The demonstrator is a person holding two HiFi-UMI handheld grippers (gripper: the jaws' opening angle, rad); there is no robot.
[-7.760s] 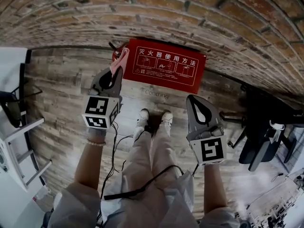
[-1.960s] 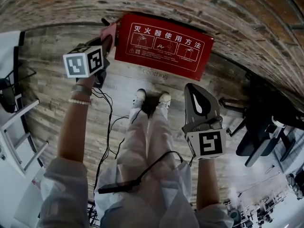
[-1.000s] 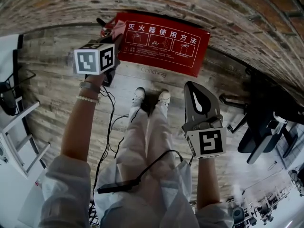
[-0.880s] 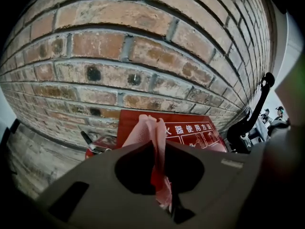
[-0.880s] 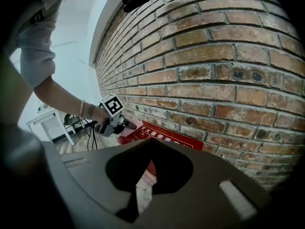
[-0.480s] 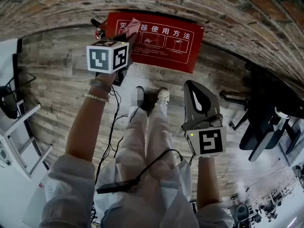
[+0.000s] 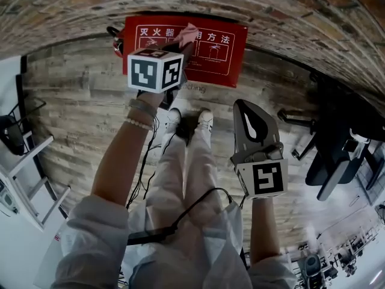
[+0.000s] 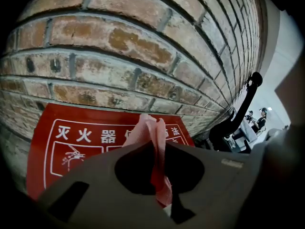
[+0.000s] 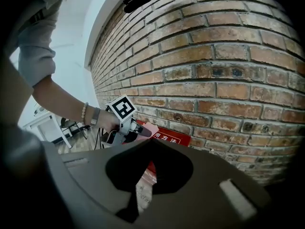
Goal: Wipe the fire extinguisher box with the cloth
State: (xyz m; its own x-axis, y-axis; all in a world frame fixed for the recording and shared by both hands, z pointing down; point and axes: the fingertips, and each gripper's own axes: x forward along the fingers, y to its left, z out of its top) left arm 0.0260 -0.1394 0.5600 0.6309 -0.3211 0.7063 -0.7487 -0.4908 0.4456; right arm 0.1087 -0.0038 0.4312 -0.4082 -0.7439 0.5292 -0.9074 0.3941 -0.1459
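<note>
The red fire extinguisher box (image 7: 224,50) with white print lies on the wood floor against the brick wall. My left gripper (image 7: 185,43) is shut on a pink cloth (image 7: 188,32), which rests over the middle of the box's printed face. In the left gripper view the cloth (image 8: 155,142) stands pinched between the jaws, with the box (image 8: 71,144) just behind it. My right gripper (image 7: 242,104) is shut and holds nothing, hanging to the right, short of the box. The right gripper view shows the left gripper (image 9: 138,130), the cloth (image 9: 148,128) and the box (image 9: 167,138).
A brick wall (image 7: 289,5) runs behind the box. A black chair frame (image 7: 343,155) stands at the right, white shelving (image 7: 21,173) at the left. A black cable (image 7: 147,161) trails on the floor by the person's feet (image 7: 189,118). A black nozzle (image 7: 114,31) pokes out left of the box.
My left gripper has carried the cloth from the box's left edge rightward to the middle of its face. The right gripper has stayed put.
</note>
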